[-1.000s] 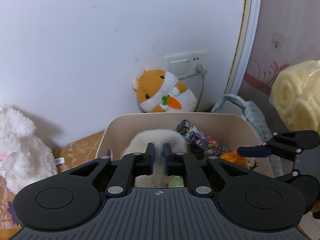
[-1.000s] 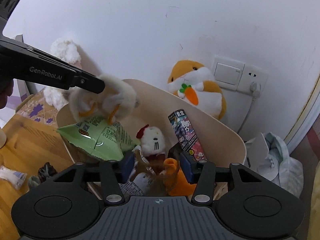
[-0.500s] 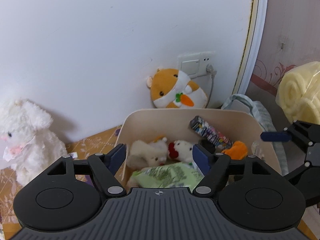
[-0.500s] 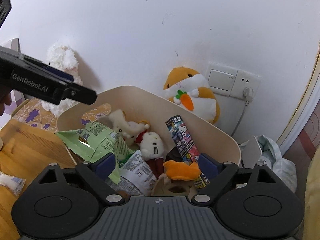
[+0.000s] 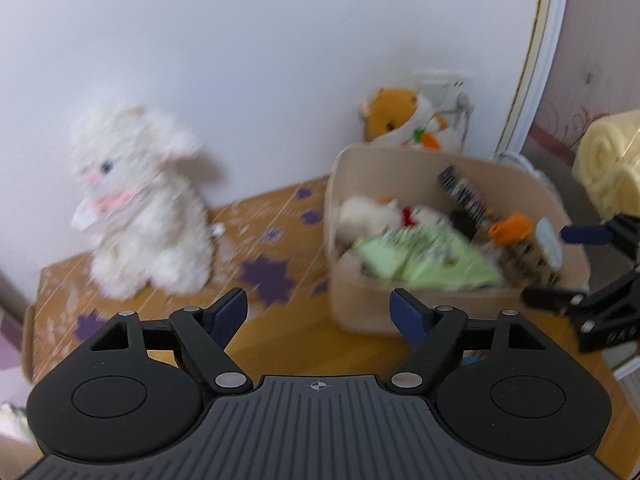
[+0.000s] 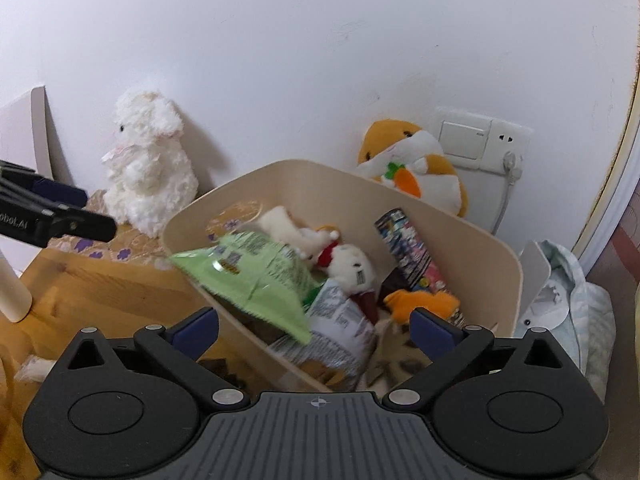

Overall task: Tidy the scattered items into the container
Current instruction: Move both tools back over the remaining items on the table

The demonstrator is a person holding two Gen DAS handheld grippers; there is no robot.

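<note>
A: Left gripper [image 5: 319,312] — jaws just been opening, nothing between them, over bare table [image 5: 304,344].
B: Right gripper [image 6: 314,326] likewise spreading, empty, above the bin [image 6: 496,248].
A: Contents — green packet [image 6: 256,272], small white plush [image 6: 354,266], printed box [image 6: 408,248]. White lamb [image 6: 148,168] stands outside, by the wall.

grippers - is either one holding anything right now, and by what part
Nothing is held. The left gripper and right gripper have both just been opening and stand wide, nothing between their pads; the toys lie loose in the beige bin.

Black ribbed gripper [image 6: 314,322], blue-padded jaws, silver screws
</note>
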